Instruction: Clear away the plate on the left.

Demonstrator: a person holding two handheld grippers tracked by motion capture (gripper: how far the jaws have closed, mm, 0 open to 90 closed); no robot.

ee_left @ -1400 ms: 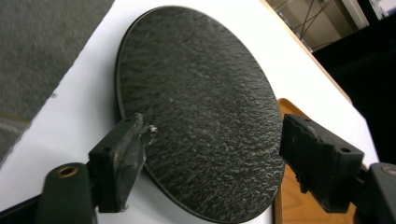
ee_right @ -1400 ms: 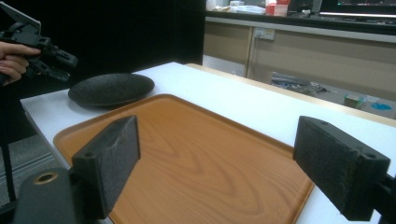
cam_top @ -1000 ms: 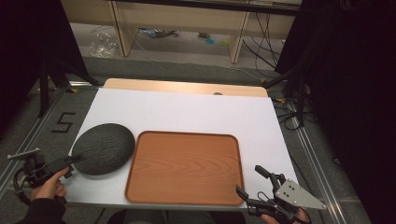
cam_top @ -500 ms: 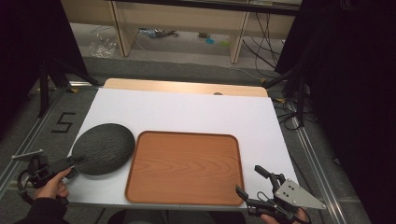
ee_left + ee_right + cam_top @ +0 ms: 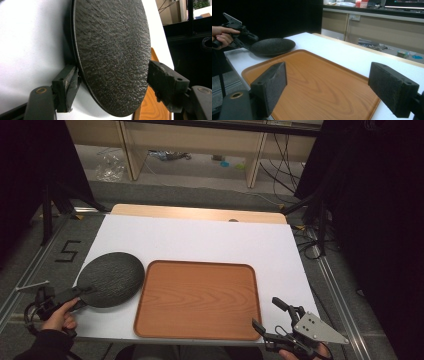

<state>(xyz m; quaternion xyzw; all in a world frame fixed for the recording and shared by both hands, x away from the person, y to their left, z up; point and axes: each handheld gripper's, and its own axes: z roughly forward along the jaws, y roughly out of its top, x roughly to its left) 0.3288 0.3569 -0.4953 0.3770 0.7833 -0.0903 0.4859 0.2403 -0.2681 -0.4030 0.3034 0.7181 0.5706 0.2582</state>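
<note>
- White sheet (image 5: 200,242) covers the tabletop, matte and smooth; a strip of pale wood table edge (image 5: 200,213) shows beyond its far side. Landmark for all places below: the wooden tray (image 5: 197,299).
- Wooden tray: rectangular, rounded corners, low raised rim, orange-brown with visible grain; lies flat at the near middle of the sheet.
- Right gripper (image 5: 276,317): at the tray's near right corner, jaws standing wide apart with nothing between them. In the right gripper view its rough black pads (image 5: 272,82) frame the tray surface.
- Left gripper (image 5: 82,292): off the tray's left side, held by a hand (image 5: 57,316). Jaws apart, straddling the near rim of the plate. One pad (image 5: 71,83) sits just beside the rim's underside; the other stands clear of the top face. No clamp seen.
- Change since a second ago: left jaws have just been closing a little, with the plate edge between them. The plate has shifted slightly towards the near left. Right gripper unchanged.
- Dark plate (image 5: 111,279): round, shallow, charcoal-black, pebbled stone-like texture (image 5: 112,55), thin smooth rim. Lies on the sheet just left of the tray, its right edge next to the tray's left rim.
- Beyond the tray: grey floor, shelf legs, loose cables (image 5: 287,157).
</note>
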